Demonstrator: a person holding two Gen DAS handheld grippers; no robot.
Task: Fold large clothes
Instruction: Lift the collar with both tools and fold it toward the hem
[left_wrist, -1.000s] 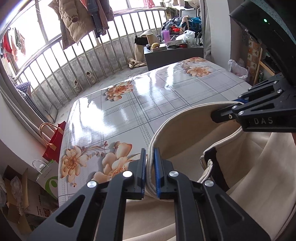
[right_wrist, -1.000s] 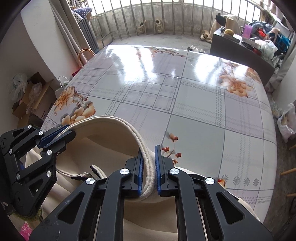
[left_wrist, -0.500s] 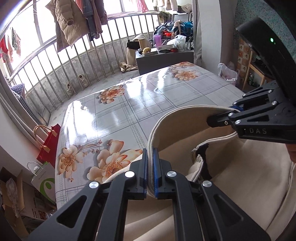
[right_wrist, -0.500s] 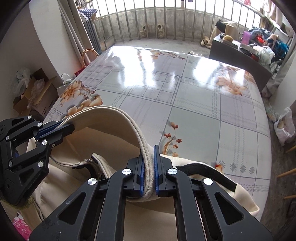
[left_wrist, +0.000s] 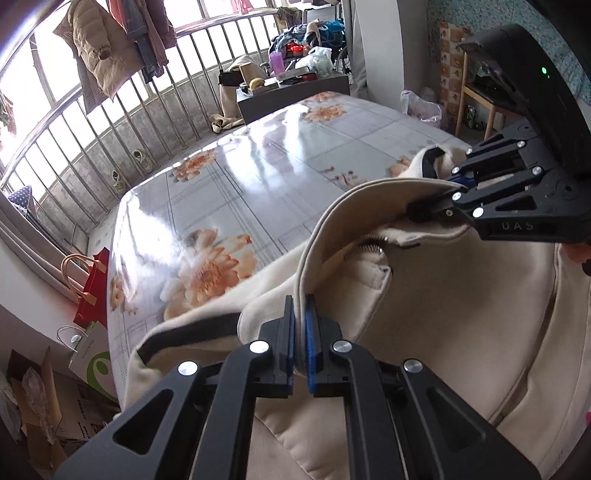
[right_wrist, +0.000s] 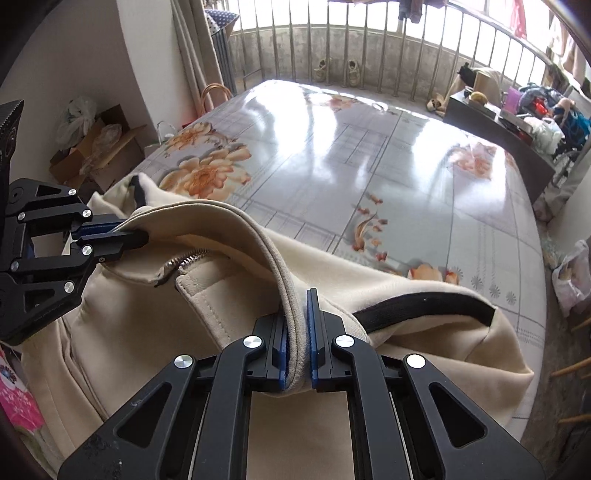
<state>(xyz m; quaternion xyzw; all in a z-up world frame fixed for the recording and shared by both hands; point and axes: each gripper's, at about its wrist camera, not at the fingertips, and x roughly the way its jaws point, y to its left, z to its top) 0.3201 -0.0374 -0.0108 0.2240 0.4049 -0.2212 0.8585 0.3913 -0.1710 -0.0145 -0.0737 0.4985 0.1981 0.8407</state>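
While both grippers hold the garment up by its collar, the scene reads thus:

Change: since a second ago the cream jacket (left_wrist: 461, 295) has come further onto the tabletop, its shoulders now lying on the near floral print, and the zipper (right_wrist: 184, 263) shows where earlier only the collar loop did.
Left gripper (left_wrist: 300, 317): jaws clamped on the left part of the collar band (left_wrist: 314, 236).
Right gripper (right_wrist: 297, 325): jaws clamped on the right part of the collar band; in the left view it grips from the right side.
Jacket place: near edge of the tabletop, the body hanging over that edge toward the cameras, black-trimmed shoulder seams (right_wrist: 424, 304) spread toward the near left and near right corners.
Open room: the middle and far half of the tabletop (right_wrist: 369, 155) are bare glossy cloth up to the far edge.
Surroundings: metal railing (left_wrist: 122, 122) beyond the far edge; a grey cabinet (right_wrist: 495, 127) off the far right corner; red bag (left_wrist: 90, 284) and cardboard boxes (right_wrist: 103, 147) off the left edge.
Materials: soft, thick cream fabric with a ribbed collar and metal zipper teeth; shiny plastic table cover with grid lines and orange flowers (left_wrist: 210, 266).
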